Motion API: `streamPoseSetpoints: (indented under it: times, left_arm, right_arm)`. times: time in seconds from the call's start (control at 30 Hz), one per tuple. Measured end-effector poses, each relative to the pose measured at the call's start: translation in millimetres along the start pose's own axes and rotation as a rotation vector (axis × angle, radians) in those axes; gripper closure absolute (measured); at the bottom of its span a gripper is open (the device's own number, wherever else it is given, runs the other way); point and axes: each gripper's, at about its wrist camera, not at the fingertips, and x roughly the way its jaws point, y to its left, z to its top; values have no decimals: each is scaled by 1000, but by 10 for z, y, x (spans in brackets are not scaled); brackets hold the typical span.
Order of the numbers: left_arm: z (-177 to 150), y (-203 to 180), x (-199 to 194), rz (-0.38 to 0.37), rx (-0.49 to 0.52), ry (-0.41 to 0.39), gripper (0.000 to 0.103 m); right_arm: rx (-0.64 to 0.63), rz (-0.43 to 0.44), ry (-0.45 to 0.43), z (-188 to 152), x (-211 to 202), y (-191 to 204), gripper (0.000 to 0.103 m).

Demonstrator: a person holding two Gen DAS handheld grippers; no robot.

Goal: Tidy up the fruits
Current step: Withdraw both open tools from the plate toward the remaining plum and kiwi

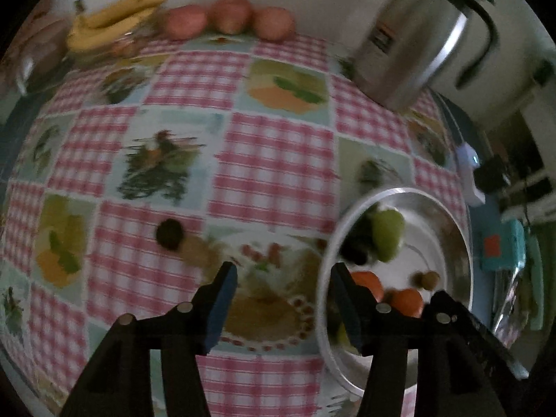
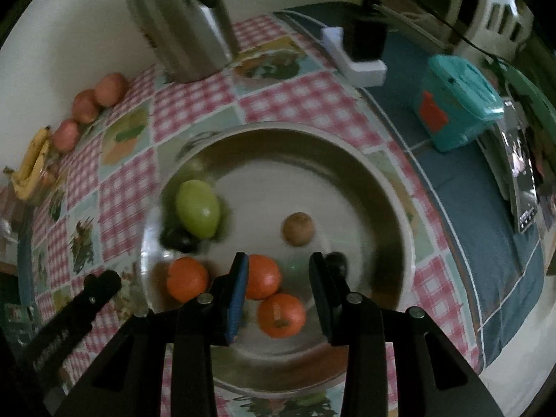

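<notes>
**Both grippers hanging empty, fruit split between bowl and far edge**

I am looking down through the left wrist camera and seeing my left gripper standing open, its blue-padded fingers well apart with nothing between them. It is hanging over the checked tablecloth, just left of the steel bowl, and its right finger is overlapping the bowl's rim in the view. A small dark fruit is lying alone on the cloth, left of and beyond the left finger.

My right gripper is hovering over the near part of the bowl, jaws partly open and gripping nothing; two of the oranges are showing in the gap, lower down on the bowl floor. In the bowl I am counting three oranges grouped at the near side, a green mango at the left with a dark fruit tucked against it, a brown kiwi right of centre, and another dark fruit just beyond the right finger.

Along the far edge of the table, three apples are sitting in a row against the wall, with a bunch of bananas to their left. A steel kettle is standing at the far right corner. A teal box is sitting off the cloth to the right.
</notes>
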Motion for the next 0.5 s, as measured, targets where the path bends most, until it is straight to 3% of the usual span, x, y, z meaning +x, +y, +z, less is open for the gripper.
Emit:
streamPoseSetpoints:
  times: [0.5]
  left_arm:
    - [129, 539, -260, 43, -111, -53, 37]
  right_arm:
    - [-162, 46, -37, -85, -184, 598, 66]
